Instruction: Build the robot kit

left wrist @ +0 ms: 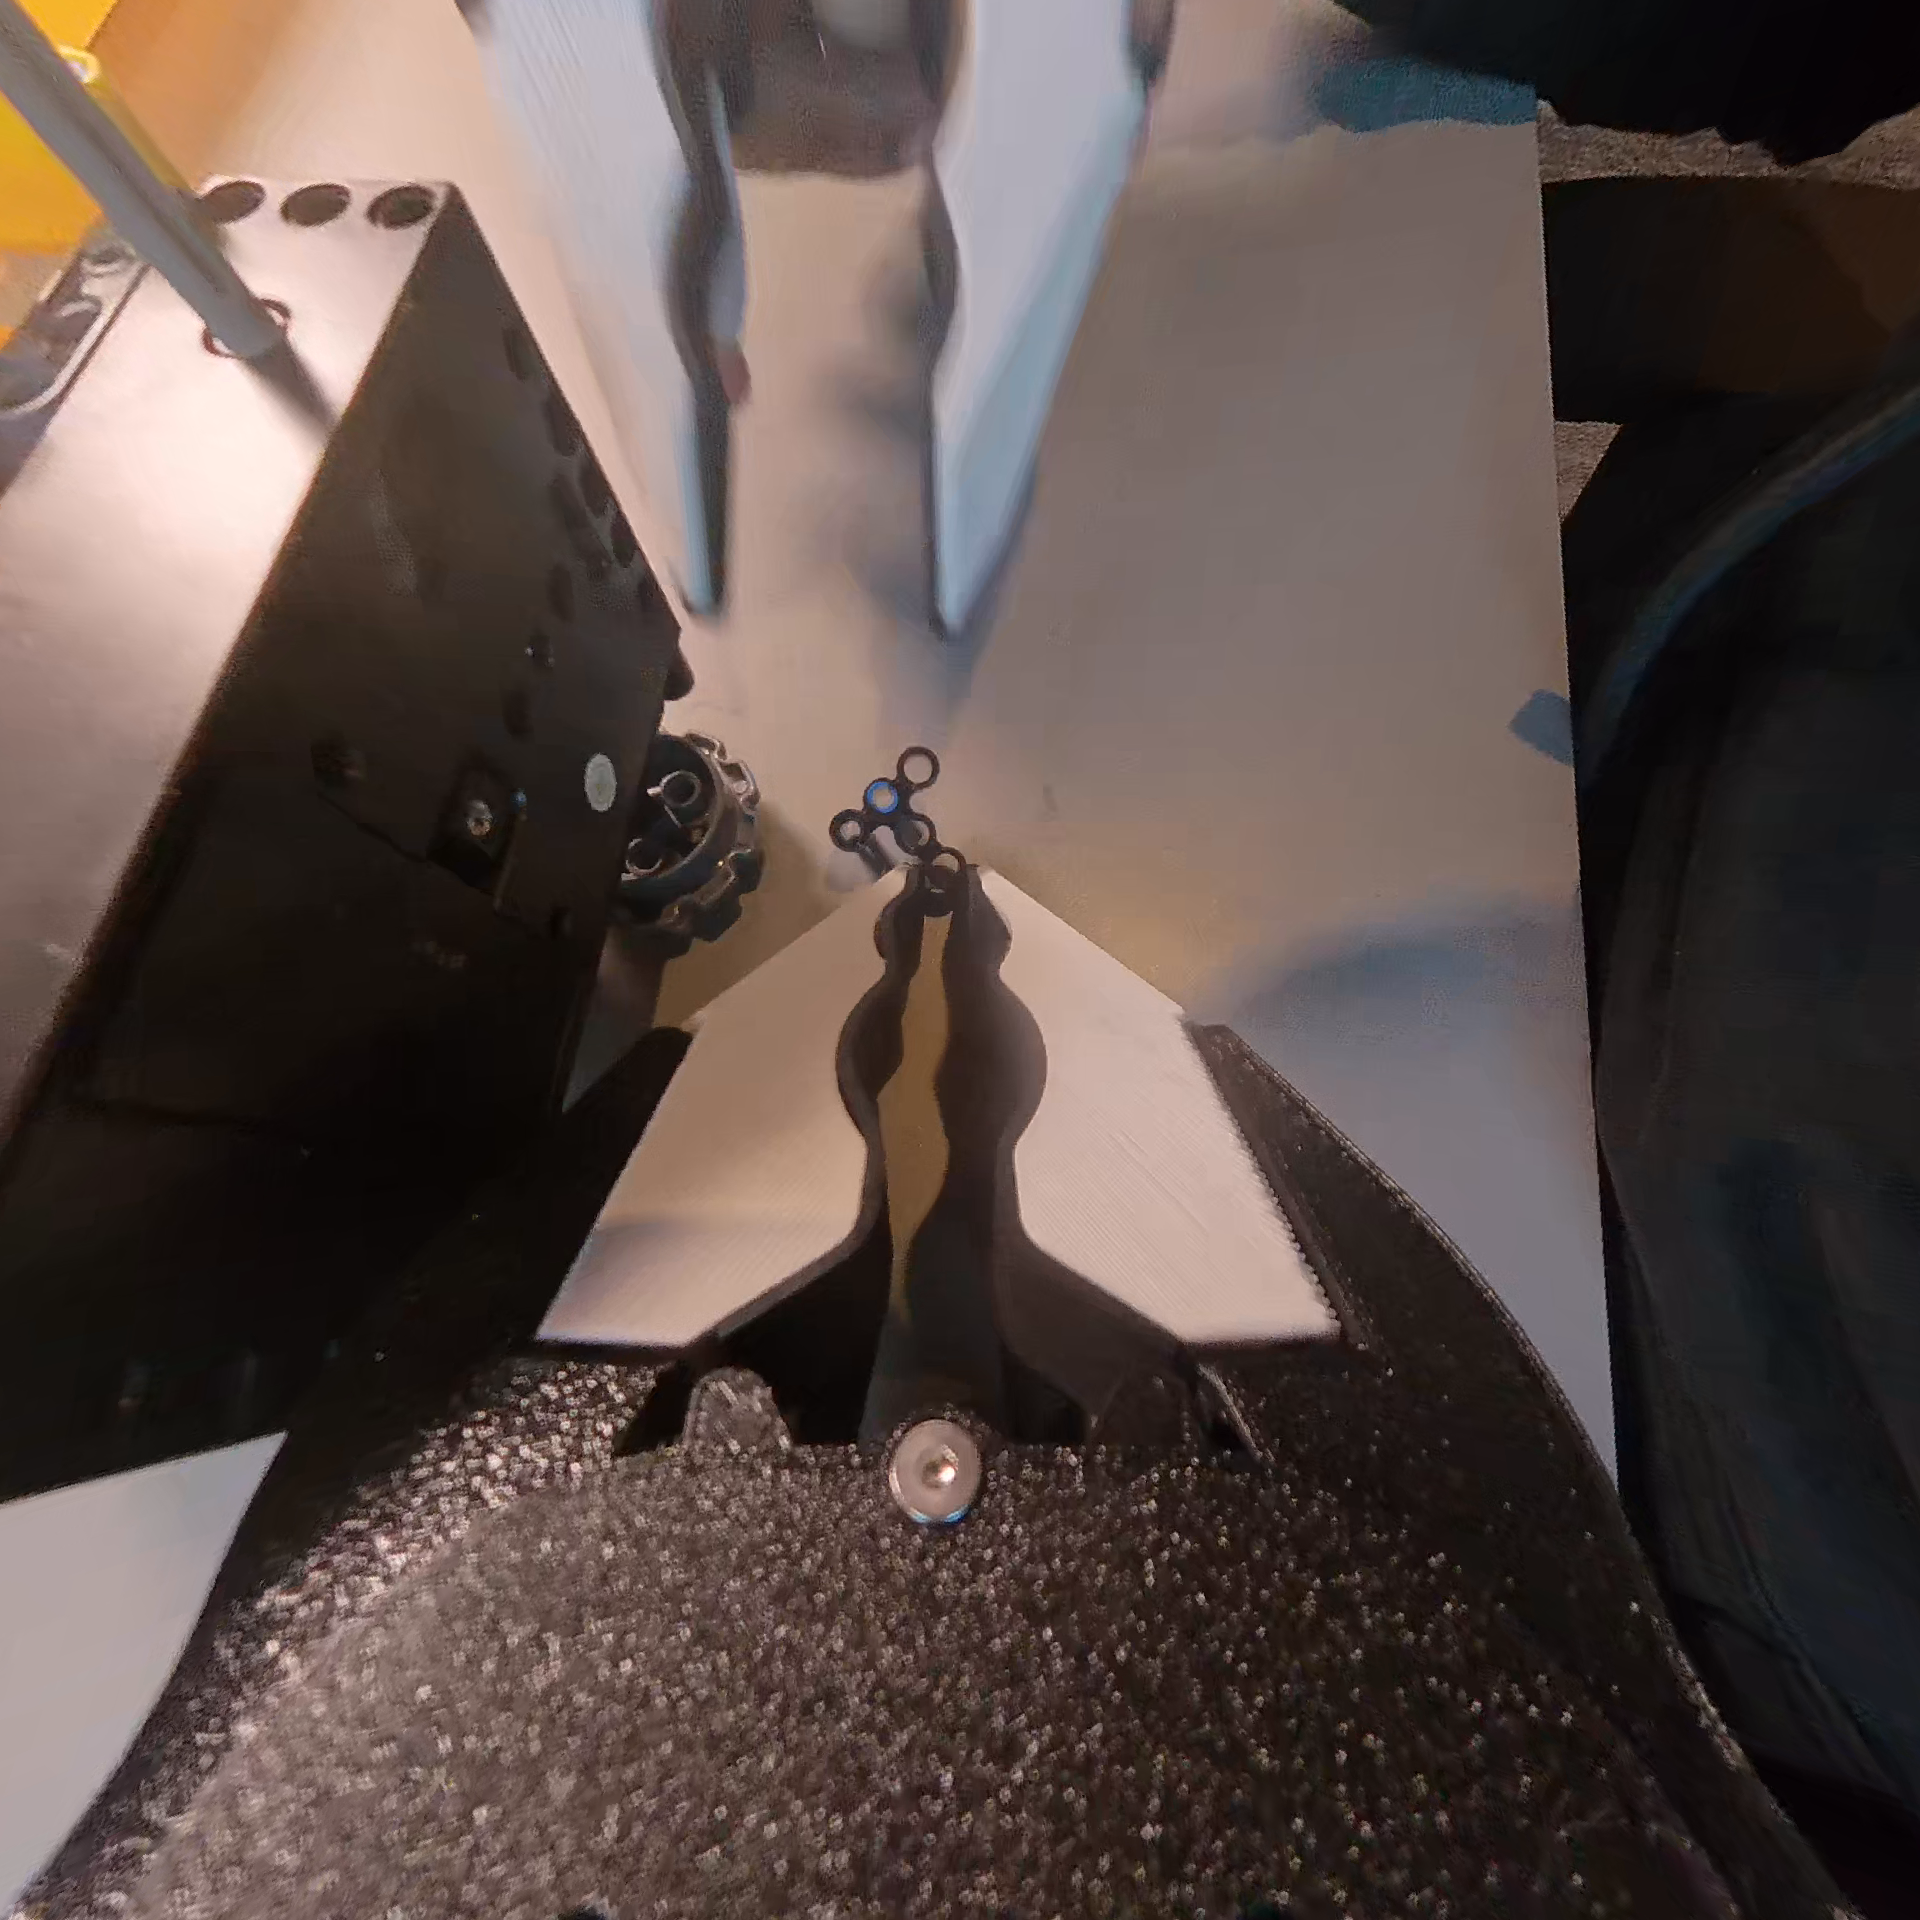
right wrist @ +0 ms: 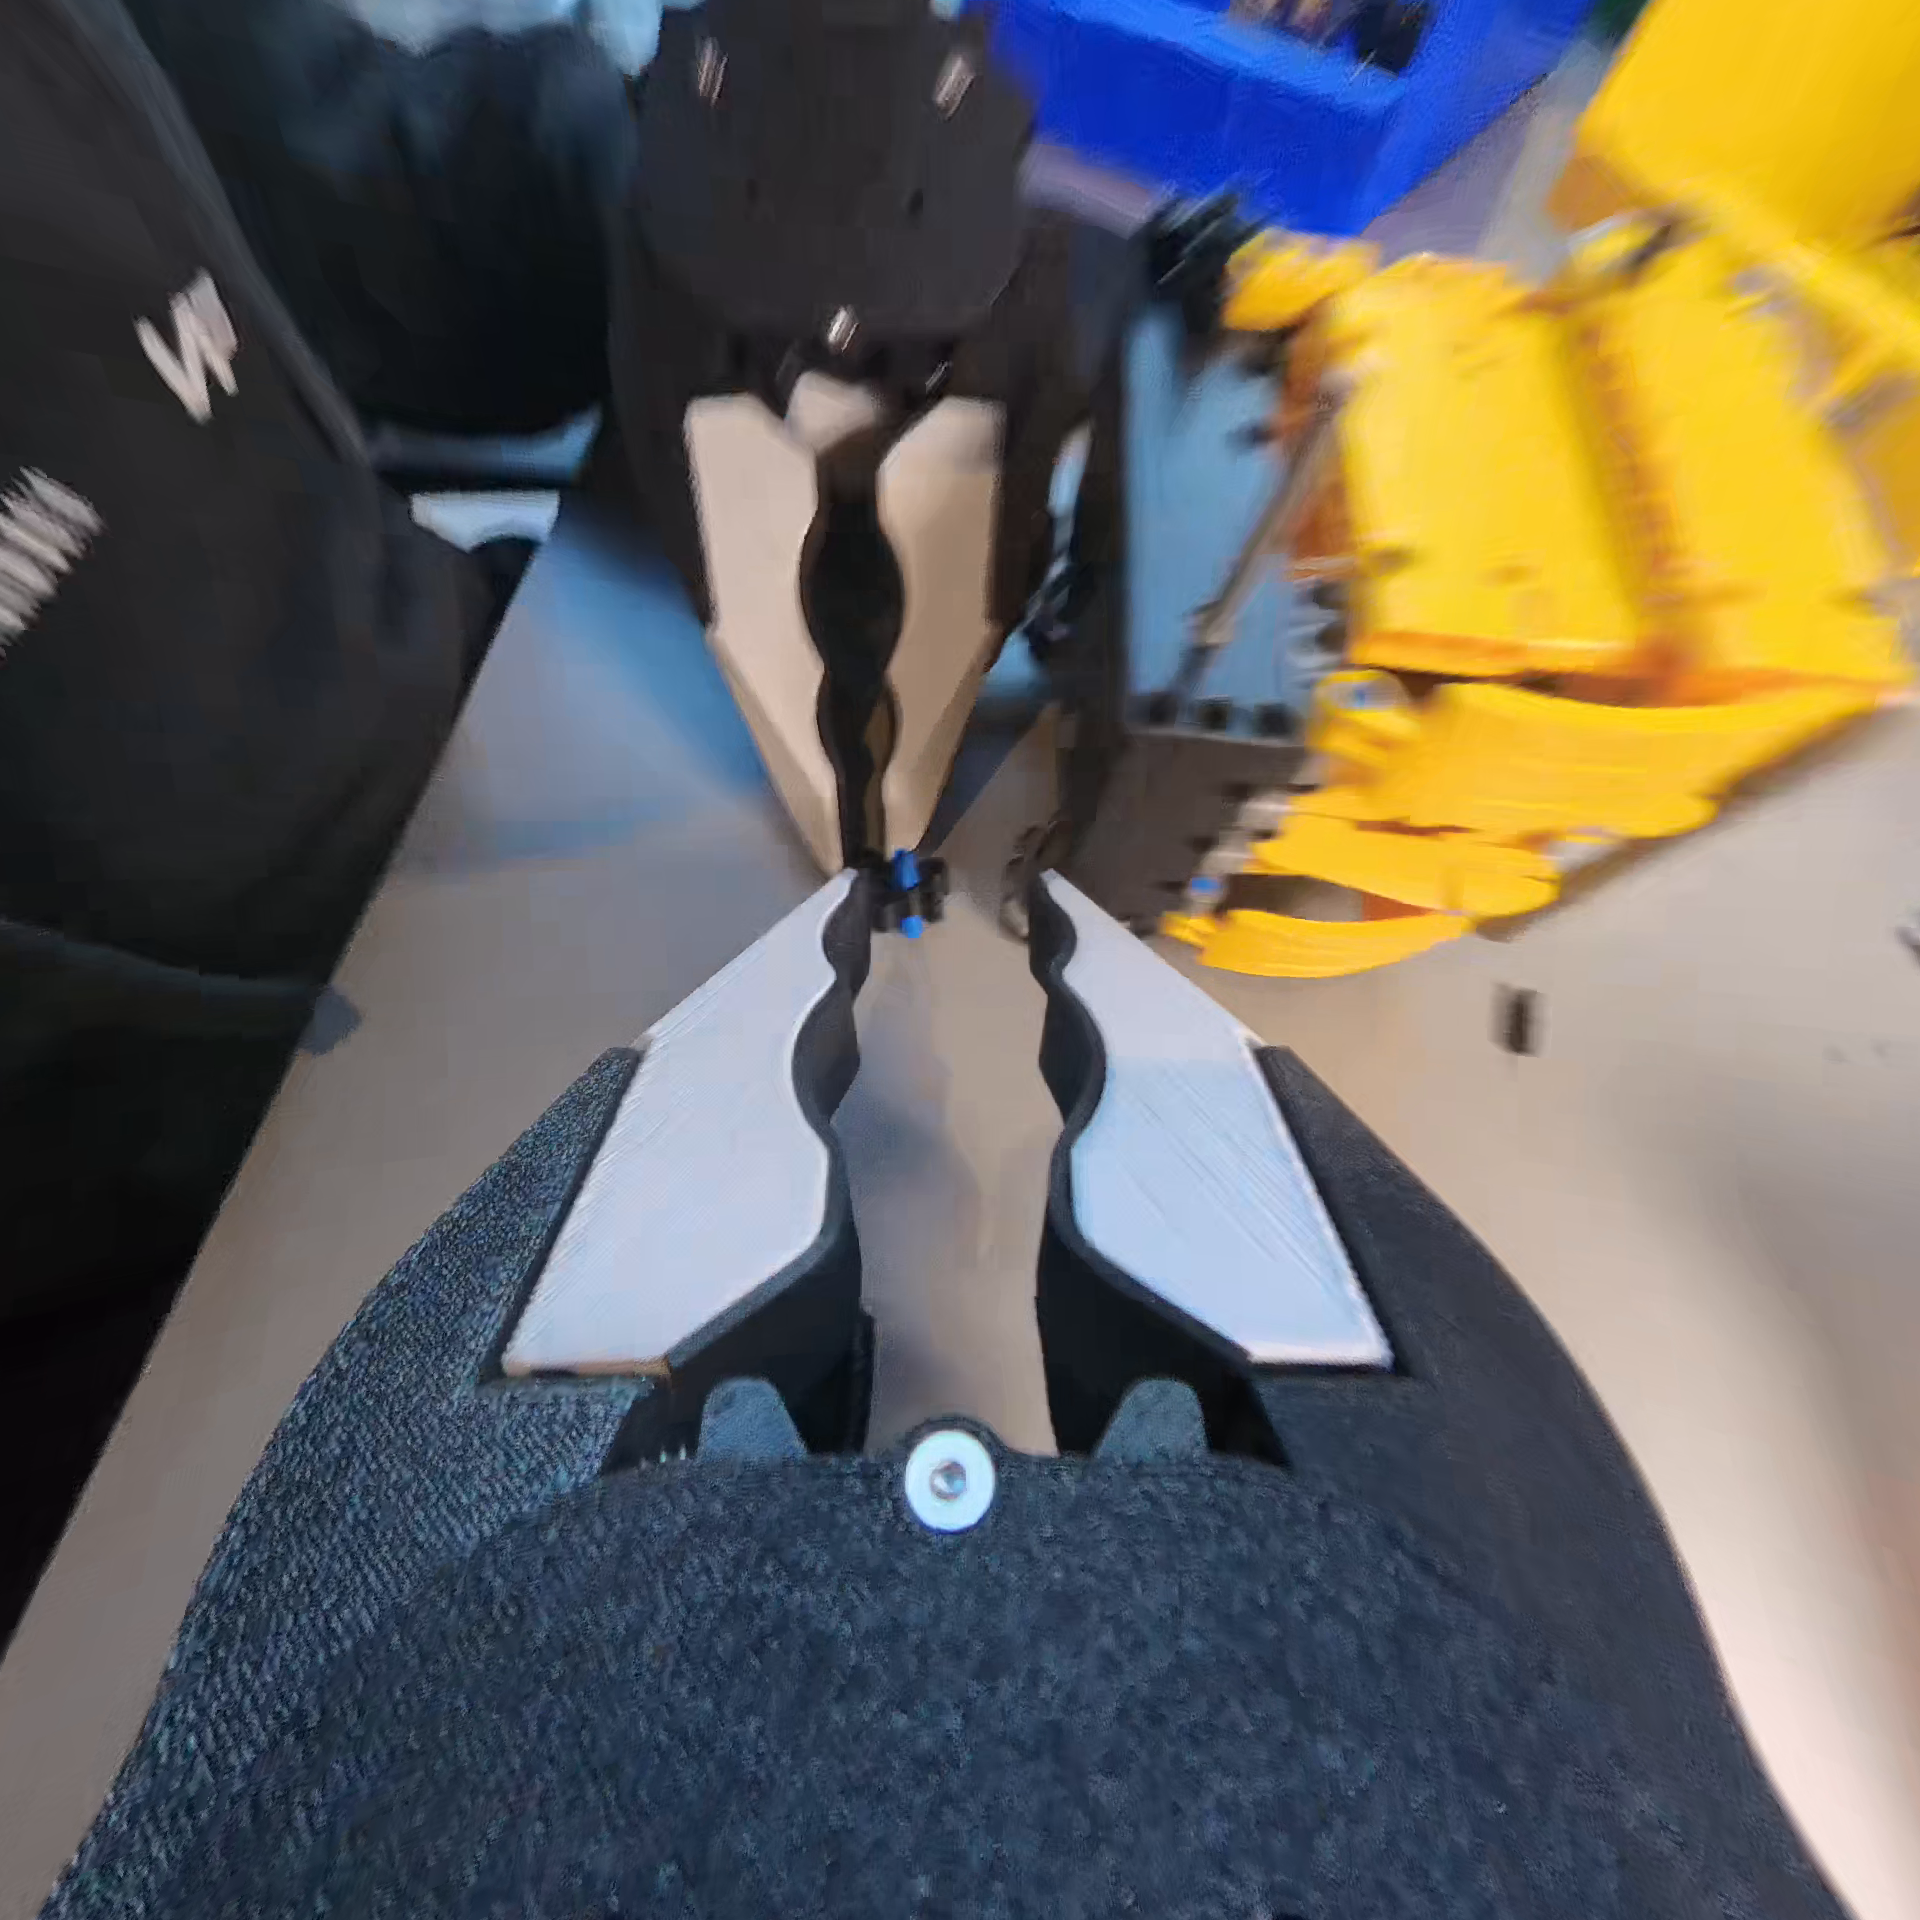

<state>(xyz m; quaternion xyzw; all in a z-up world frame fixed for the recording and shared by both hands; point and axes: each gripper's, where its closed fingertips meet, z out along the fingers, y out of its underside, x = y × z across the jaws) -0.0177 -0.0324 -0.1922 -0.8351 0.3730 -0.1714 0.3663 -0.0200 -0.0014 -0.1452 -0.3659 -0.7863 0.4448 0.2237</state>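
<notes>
Left: left gripper (left wrist: pixel 940 883) pinching small black perforated plastic connector (left wrist: pixel 896 816); right gripper (right wrist: pixel 948 894) agape, empty, seemingly just beside it.

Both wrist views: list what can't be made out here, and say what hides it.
- Left claw grips a small black holed piece; its held end is hidden between the tips.
- Yellow and black model, right wrist view: detail lost to motion blur.
- Black box, left wrist view: cut off by the left edge.
- Right claw: open; contact with the piece is unclear.
</notes>
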